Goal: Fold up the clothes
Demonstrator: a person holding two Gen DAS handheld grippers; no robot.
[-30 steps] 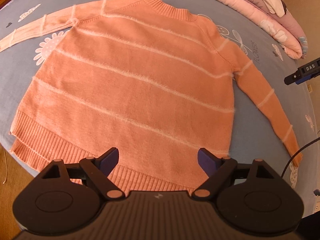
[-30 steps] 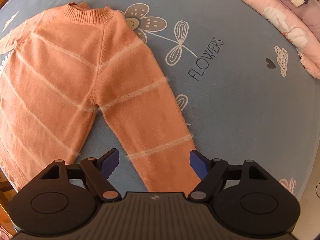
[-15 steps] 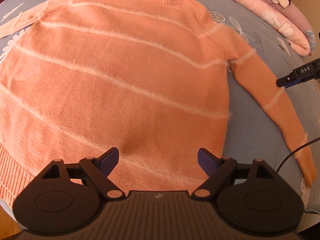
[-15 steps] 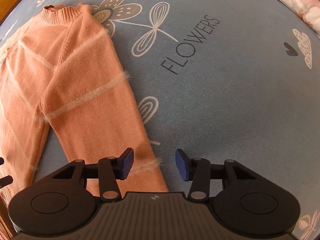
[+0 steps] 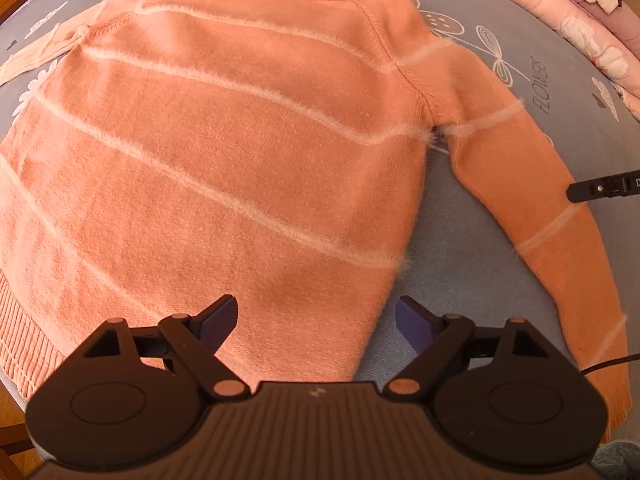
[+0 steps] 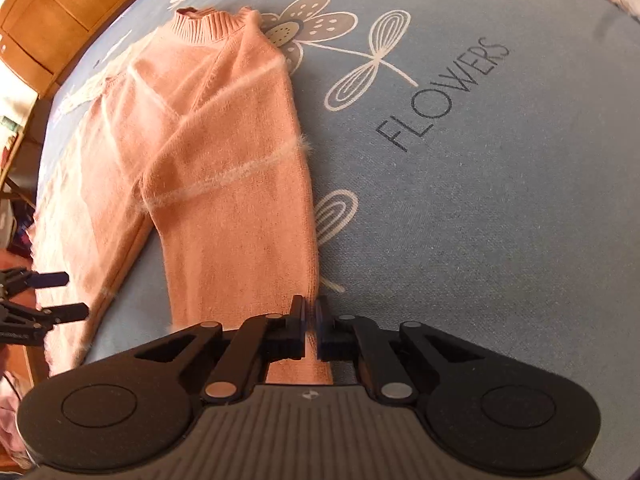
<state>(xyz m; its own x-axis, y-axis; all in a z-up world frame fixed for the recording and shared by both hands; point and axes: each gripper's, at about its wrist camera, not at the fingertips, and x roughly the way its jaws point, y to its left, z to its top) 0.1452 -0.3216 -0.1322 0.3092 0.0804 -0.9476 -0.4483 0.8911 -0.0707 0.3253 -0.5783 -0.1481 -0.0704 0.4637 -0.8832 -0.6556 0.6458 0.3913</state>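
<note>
The orange sweater (image 5: 224, 168) lies flat on the blue flowered bed sheet (image 6: 480, 200), sleeves spread. The right tongs (image 6: 311, 312) are clamped on the edge of its sleeve (image 6: 240, 220) — the left tongs (image 5: 316, 316) hang wide apart over the sweater's lower side edge, gripping nothing.

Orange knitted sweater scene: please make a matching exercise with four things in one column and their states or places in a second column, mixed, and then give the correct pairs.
Things:
1. Left claw
2. Right claw
3. Orange knitted sweater with pale stripes
4. Pink padded quilt

States or places:
A. spread flat on the blue flower-print bed sheet
B. shut on the edge of the sweater's sleeve
C. bunched along the far edge of the bed
D. open above the sweater's side edge

Pairs: 1-D, 2-B, 3-A, 4-C
</note>
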